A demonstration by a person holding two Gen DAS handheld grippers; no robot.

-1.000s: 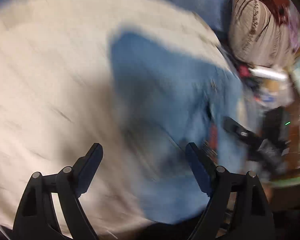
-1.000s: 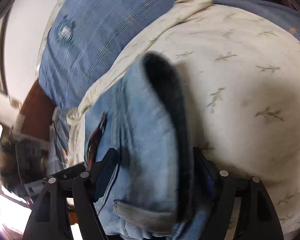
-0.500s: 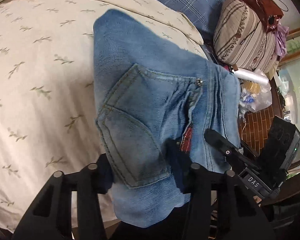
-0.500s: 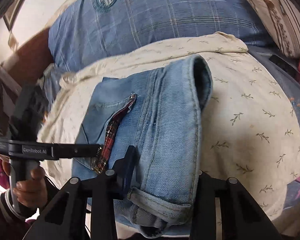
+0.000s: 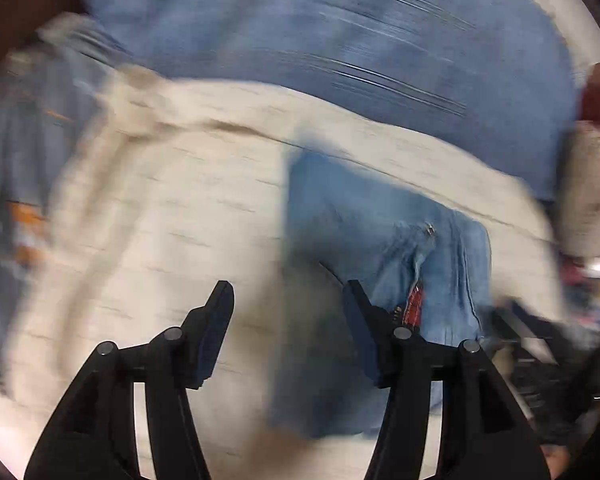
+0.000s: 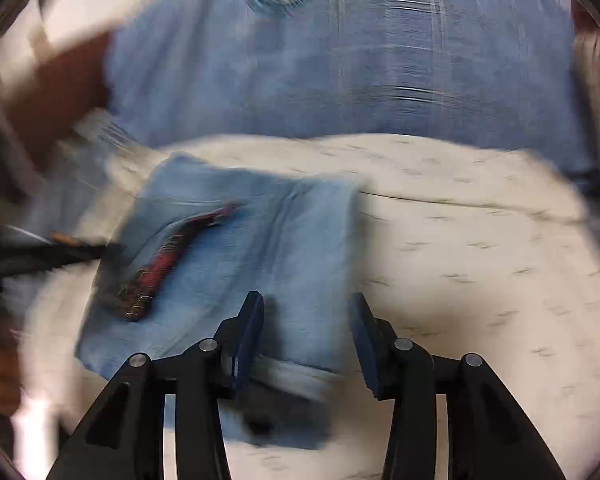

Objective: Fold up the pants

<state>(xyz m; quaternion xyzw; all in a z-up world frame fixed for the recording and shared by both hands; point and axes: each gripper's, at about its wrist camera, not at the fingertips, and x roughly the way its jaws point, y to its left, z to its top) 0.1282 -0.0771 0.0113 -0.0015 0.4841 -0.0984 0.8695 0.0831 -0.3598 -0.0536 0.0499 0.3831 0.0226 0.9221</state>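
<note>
The folded light-blue jeans [image 5: 380, 240] lie flat on the cream leaf-print bedsheet [image 5: 160, 240], with a red plaid lining showing at the fly [image 6: 160, 268]. Both views are motion-blurred. My left gripper [image 5: 288, 312] hovers over the jeans' left edge; its jaws are opening and the pads press on nothing. My right gripper [image 6: 306, 308] hangs above the jeans' [image 6: 260, 240] right edge near the hem; its jaws are opening too, with the denim below them and not pinched.
A big blue plaid pillow [image 5: 340, 60] [image 6: 380, 60] lies behind the sheet [image 6: 460, 260]. A striped cushion [image 5: 592, 188] and clutter sit at the right. The other gripper shows as a dark bar [image 6: 40, 252], a brown headboard [image 6: 60, 80] behind it.
Both grippers were closed on the jeans' near edge half a second ago; now they have let go, opened and pulled back and up, tilting the views toward the pillow.
</note>
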